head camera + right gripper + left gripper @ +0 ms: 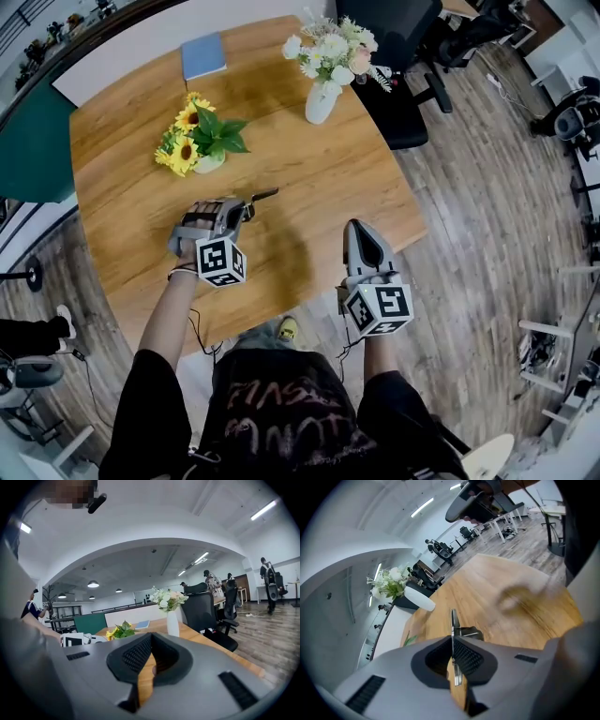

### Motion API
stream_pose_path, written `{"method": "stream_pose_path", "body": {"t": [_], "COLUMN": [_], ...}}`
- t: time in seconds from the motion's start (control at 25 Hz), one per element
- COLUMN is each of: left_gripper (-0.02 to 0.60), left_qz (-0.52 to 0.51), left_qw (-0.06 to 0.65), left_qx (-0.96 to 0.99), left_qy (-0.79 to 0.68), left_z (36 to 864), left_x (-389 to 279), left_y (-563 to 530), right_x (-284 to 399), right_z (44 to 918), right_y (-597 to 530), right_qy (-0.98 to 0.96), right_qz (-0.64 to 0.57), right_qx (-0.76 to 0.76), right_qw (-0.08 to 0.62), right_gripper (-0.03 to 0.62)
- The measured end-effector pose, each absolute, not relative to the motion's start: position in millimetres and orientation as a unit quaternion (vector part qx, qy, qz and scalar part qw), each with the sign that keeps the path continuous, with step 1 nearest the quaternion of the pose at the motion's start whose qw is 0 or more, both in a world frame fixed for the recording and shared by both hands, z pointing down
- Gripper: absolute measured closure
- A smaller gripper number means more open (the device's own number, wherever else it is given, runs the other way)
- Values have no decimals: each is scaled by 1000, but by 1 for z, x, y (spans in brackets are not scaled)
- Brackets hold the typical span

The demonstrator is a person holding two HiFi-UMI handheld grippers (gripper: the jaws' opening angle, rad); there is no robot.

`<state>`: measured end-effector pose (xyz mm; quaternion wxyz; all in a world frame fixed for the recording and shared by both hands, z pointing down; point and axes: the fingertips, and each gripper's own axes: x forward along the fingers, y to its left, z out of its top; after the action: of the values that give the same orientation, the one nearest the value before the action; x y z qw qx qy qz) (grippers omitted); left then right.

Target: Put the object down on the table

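Note:
My left gripper point(246, 208) hovers over the middle of the wooden table point(309, 202), shut on a thin dark flat object point(265, 196) that sticks out past its tips to the right. In the left gripper view the jaws point(453, 637) pinch this object point(453, 619) edge-on, a narrow metal strip with a dark block beside it; the table lies below. My right gripper point(355, 228) is held near the table's front right edge, shut, with nothing between its pads point(151, 641).
A pot of sunflowers point(197, 141) stands behind the left gripper. A white vase of pale flowers point(323, 89) and a blue book point(202, 55) sit at the far side. A black office chair point(403, 84) stands beyond the table's right corner.

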<state>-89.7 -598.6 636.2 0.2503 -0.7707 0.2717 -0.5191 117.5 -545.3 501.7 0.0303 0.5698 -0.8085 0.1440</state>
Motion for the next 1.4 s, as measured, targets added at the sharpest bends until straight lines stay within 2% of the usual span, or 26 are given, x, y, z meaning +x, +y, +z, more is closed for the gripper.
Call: {"method": "stream_pose_path", "body": {"t": [0.52,0.88,1.4], "left_gripper": [563,558,514], "left_qz": [-556,-558,-565], "left_qw": [248,247,223], "left_qx": [-760,-760,-766], "left_qy": [228,223,210], "left_z": [694,704,717], "left_x": [-81,-78,-76], "left_y": [-616,-614,-602], "right_x": [123,122,118], "right_z": [532,544,552], "right_y": [-569,-576,-581], "right_qy": [-793,-790,-791], "right_qz": [169,178,191], "right_qx": [584,583,578], "right_qw": [48,58,55], "right_gripper": [589,589,589]}}
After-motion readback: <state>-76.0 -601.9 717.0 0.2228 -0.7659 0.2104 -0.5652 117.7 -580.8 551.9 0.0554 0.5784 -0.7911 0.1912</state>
